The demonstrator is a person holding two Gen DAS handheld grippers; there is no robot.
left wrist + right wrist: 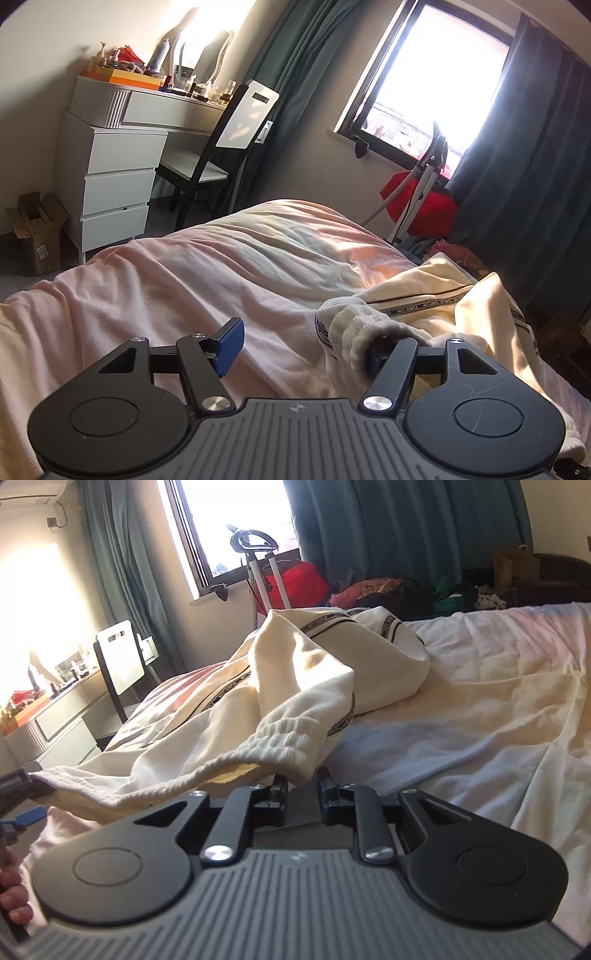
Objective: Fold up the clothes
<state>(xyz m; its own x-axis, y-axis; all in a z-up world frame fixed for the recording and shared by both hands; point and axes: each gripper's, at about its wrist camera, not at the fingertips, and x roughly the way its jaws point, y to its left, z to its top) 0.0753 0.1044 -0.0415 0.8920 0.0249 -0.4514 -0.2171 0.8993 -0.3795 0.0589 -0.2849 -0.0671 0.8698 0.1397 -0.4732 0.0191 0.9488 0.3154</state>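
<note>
You are working with a pair of cream sweatpants (pixel 295 686), soft knit fabric with a ribbed elastic waistband and a dark tape stripe carrying small lettering down the side. They lie heaped and crumpled on the bed (pixel 480 709), which is covered in a pale pink sheet; the bulk of the cloth is bunched up in folds toward the window (pixel 229 524) side of the bed, and the waistband end reaches back toward you. In the right wrist view, the ribbed waistband hangs in a loose arc across the front of your right gripper (pixel 303 790). Its jaws are drawn close together with only a narrow gap left, and a fold of the waistband dips down right between the two tips, so the cloth appears pinched there, though the pads themselves are mostly hidden by the fabric. Your left gripper (pixel 299 339) stands wide apart. In the left wrist view its blue left pad (pixel 231 347) is bare, clear of the cloth and above the pink sheet, while the other finger is buried under a ribbed cream edge (pixel 354 325) of the sweatpants that drapes over it. Nothing is squeezed between these two jaws; the fabric only touches one side. At the far left of the right wrist view, that same gripper (pixel 22 797) shows with the waistband's end resting on it, on the side of the bed nearer the white dresser (pixel 118 184), and your fingers (pixel 14 890) are visible just below it.
</note>
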